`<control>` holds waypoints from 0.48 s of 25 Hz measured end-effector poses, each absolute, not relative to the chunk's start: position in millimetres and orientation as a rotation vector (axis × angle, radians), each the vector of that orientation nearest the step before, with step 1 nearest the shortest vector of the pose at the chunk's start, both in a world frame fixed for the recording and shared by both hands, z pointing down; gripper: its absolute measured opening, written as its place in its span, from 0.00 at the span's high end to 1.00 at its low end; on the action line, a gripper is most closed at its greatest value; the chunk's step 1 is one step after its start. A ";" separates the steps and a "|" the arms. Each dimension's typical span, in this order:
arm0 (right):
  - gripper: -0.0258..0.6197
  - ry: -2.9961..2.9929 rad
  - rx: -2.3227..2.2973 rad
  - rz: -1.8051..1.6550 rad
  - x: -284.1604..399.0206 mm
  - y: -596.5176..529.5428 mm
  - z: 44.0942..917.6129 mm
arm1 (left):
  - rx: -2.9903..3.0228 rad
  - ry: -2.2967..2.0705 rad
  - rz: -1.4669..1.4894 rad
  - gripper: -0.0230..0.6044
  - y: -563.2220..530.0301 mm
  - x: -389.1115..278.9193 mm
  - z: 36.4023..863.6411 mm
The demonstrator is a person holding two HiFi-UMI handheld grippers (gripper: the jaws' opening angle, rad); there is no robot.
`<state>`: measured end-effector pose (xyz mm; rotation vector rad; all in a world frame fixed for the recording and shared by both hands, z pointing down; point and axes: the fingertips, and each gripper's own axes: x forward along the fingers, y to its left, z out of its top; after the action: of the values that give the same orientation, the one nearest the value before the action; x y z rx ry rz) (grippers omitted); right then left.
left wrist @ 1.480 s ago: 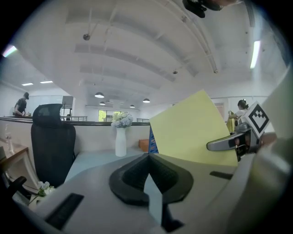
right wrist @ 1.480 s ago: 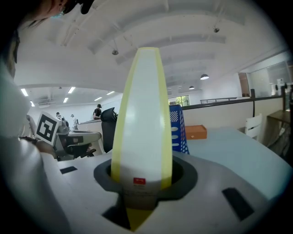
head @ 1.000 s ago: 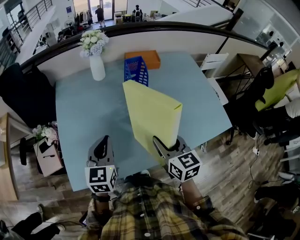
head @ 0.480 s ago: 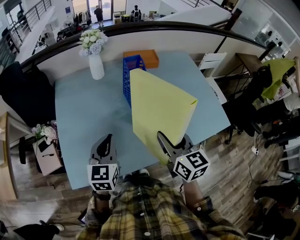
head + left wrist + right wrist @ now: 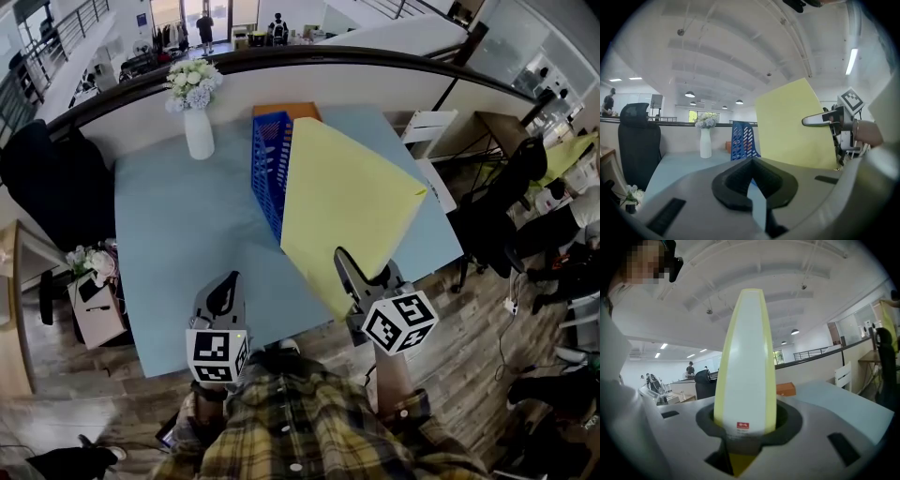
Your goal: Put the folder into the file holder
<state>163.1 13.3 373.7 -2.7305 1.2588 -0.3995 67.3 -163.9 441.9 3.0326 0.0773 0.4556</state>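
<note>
The yellow folder [image 5: 349, 208] is up in the air at the centre of the head view. It is tilted, with 1 lower corner clamped in the right tool [image 5: 362, 278] at the lower right. In the right gripper view the folder's white spine stands straight up between the 2 jaws, which are closed on it, and a small red label shows near the bottom of the spine.

The folder's upper left edge overlaps the right side of the blue slotted file holder [image 5: 270, 167], which stands on the light blue worktop [image 5: 173, 248] just above centre. Whether the folder touches the holder cannot be told from these views. No part of it can be seen inside a compartment.

An orange box [image 5: 298, 110] lies behind the holder at the top of the frame. A white vase [image 5: 199, 134] of pale flowers stands in the upper left part of the worktop, well apart from the holder.

The left tool [image 5: 226, 291] hangs at the lower left of the head view, over the near edge of the worktop. Its jaws are together at the tips with nothing between them, and in the left gripper view only a thin slit of worktop shows below where they meet.

A black office chair [image 5: 45, 183] stands at the left edge, beyond the worktop. The person's plaid sleeves [image 5: 281, 422] fill the bottom of the frame.
</note>
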 end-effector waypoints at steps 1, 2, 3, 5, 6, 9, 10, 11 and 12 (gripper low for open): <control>0.73 1.254 -2.731 -0.400 164.3 15.1 372.1 | 3.032 0.082 0.456 0.98 -162.2 67.9 442.2; 0.73 1.250 -2.729 -0.395 165.0 17.5 369.6 | 3.031 0.085 0.455 0.98 -160.7 68.7 442.4; 0.73 1.245 -2.724 -0.386 165.4 20.2 366.5 | 3.030 0.087 0.454 0.98 -159.5 69.6 442.6; 0.73 1.232 -2.712 -0.360 167.3 25.5 359.7 | 3.028 0.089 0.451 0.98 -157.7 71.9 443.2; 0.73 1.225 -2.711 -0.346 169.5 27.4 356.6 | 3.027 0.090 0.450 0.98 -156.8 73.4 443.4; 0.73 1.217 -2.729 -0.319 179.3 28.7 351.9 | 3.026 0.093 0.447 0.98 -153.6 77.9 443.2; 0.73 1.219 -2.735 -0.316 182.4 27.6 351.8 | 3.026 0.093 0.447 0.98 -152.7 79.1 442.7; 0.73 1.224 -2.739 -0.315 185.2 25.7 352.0 | 3.027 0.093 0.446 0.98 -152.1 80.4 442.3; 0.73 1.230 -2.744 -0.314 187.6 23.3 352.6 | 3.028 0.094 0.446 0.98 -151.9 81.8 442.1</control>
<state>187.6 23.3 352.6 -2.7443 1.2298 -0.3140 81.8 -151.9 442.1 3.0276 0.0938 0.4458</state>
